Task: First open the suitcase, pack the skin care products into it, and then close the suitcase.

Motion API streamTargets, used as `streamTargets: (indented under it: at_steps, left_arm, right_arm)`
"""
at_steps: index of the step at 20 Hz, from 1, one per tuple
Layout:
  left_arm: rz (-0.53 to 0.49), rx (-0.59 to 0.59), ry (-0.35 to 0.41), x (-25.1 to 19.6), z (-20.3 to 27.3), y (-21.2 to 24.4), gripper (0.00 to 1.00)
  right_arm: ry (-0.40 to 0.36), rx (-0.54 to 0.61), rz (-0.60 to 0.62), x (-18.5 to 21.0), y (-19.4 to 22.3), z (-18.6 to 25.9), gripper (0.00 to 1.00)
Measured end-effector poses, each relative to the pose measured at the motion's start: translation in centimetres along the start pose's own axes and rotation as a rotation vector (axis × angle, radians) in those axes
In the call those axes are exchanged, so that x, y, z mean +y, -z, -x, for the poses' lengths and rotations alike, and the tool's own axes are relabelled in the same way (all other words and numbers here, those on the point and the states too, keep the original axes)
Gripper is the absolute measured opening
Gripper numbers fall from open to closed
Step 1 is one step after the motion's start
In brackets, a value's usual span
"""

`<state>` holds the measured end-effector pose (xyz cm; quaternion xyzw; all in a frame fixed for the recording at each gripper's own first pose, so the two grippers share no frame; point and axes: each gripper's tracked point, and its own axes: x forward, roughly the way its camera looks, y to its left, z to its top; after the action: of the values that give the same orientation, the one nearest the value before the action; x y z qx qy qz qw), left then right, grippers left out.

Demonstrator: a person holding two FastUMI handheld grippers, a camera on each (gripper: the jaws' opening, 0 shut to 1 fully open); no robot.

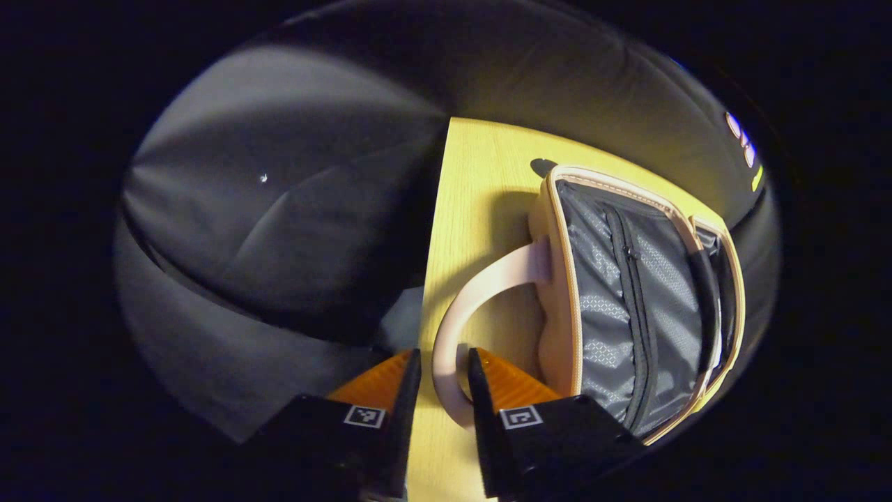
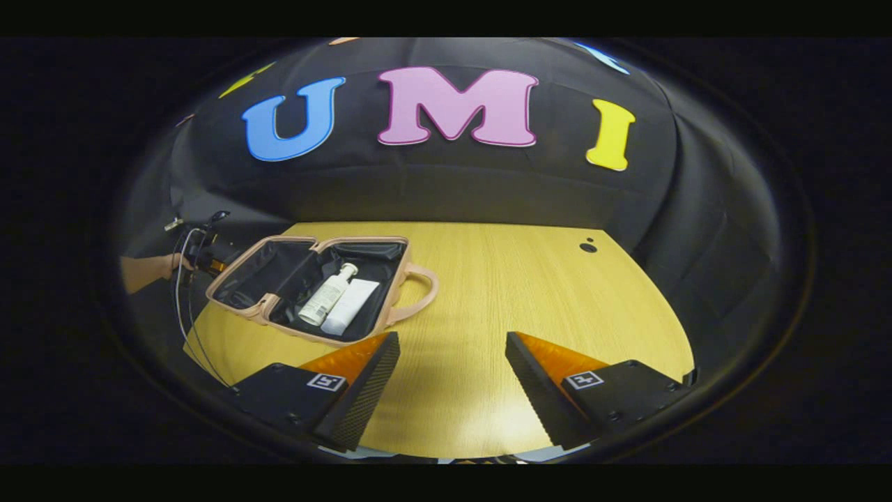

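A: Where's the case now?

B: In the right gripper view it lies open at left of centre on the table, both halves flat, dark lining up. A bottle and a tube lie side by side in the right-hand half, the half with a handle facing the middle of the frame.

A: So packing looks done?

B: I'd judge so. No other products show on the bare wood, so closing seems to be what's left.

A: What is the left gripper doing?

B: In its own view, at bottom centre, its fingers stand either side of a pink handle, a narrow gap apart. The loop passes between them. Whether both pads press it, I can't tell; it looks closely straddled rather than clearly pinched.

A: Why there?

B: Probably because the handle is the easiest grip for swinging that half over. The lid's mesh pocket and zip fill the right of that frame, rim toward the camera.

A: And the right gripper?

B: Spread wide at the bottom of its view, empty, over bare table. The case sits up and left of its jaws, just beyond the left finger. A hand shows at far left, by the case's far edge.
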<state>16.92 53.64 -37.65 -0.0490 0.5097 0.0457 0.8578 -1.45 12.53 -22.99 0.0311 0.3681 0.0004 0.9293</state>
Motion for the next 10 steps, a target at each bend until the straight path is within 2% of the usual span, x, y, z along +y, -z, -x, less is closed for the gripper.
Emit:
streamTargets:
  at_steps: [1,2,6,10]
  left_arm:
    - [-0.008,-0.017,-0.027,0.0,0.0,-0.5,0.41]
    - [0.005,-0.019,-0.036,-0.5,-0.6,-0.5,0.20]
    - [0.060,-0.077,-0.076,-0.1,0.2,-1.1,0.14]
    - [0.026,-0.146,-0.134,0.0,3.7,-3.0,0.10]
  right_arm:
    - [0.000,0.001,-0.012,-0.4,0.1,-0.3,0.97]
    - [0.002,0.000,-0.014,-0.7,0.2,-0.6,0.98]
    - [-0.004,-0.017,0.005,-0.5,0.1,-0.6,0.98]
    - [-0.022,-0.022,0.003,-0.3,0.0,-0.4,0.98]
